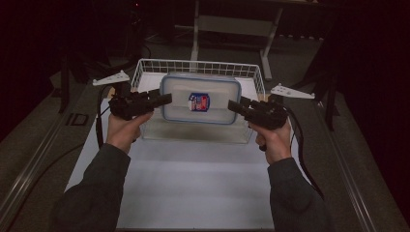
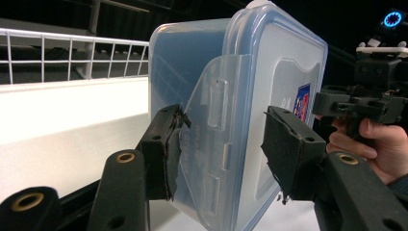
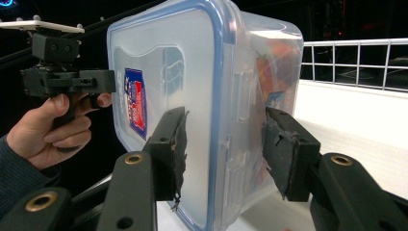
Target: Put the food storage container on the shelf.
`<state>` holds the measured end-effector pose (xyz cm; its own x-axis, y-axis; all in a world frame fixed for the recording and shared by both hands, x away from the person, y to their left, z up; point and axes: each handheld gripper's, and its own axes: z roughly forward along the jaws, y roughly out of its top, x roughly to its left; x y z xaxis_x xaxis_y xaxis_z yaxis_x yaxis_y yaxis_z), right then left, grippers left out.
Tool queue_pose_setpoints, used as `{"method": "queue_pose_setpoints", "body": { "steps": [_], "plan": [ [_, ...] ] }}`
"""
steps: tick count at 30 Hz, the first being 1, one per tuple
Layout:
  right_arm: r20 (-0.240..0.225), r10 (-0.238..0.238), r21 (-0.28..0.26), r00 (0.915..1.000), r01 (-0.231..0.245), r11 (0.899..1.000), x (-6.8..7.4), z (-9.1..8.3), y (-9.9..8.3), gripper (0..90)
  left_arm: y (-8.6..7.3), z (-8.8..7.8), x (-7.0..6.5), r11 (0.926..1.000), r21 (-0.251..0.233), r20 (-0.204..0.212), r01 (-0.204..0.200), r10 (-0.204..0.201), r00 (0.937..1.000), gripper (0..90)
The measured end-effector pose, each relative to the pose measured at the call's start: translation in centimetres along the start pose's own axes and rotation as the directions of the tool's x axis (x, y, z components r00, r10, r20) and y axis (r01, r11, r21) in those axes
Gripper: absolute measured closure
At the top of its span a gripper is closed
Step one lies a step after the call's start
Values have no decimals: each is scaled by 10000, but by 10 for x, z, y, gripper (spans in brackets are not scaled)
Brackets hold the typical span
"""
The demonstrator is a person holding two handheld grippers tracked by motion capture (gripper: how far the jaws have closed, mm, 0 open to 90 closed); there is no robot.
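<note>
Box (image 1: 200, 99) clamped at both ends, left tool (image 1: 162, 99) and right tool (image 1: 235, 105); keep level, lift clear of basket (image 1: 145, 67).

White wire basket (image 1: 145, 67): stands at the far end of the white table surface (image 1: 193, 188), its grid wall upright. Grey metal table frame (image 1: 232, 24): on the dark floor beyond the basket, well apart.
</note>
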<state>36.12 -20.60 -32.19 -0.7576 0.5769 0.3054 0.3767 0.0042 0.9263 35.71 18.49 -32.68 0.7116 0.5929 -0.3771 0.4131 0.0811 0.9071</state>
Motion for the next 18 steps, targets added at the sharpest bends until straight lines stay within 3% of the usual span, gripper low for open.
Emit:
{"method": "queue_pose_setpoints", "body": {
  "steps": [14, 18],
  "plan": [
    [202, 200, 69, 9996, -202, 9998, -16, 17, 11, 516, 9, 14, 23, 9981, -410, 15, 458, -458, 9990, 488],
    [261, 242, 237, 9994, -248, 9994, -21, 22, 13, 515, 7, 18, 28, 9982, -259, -152, 534, -538, 9984, 487]
  ]
}}
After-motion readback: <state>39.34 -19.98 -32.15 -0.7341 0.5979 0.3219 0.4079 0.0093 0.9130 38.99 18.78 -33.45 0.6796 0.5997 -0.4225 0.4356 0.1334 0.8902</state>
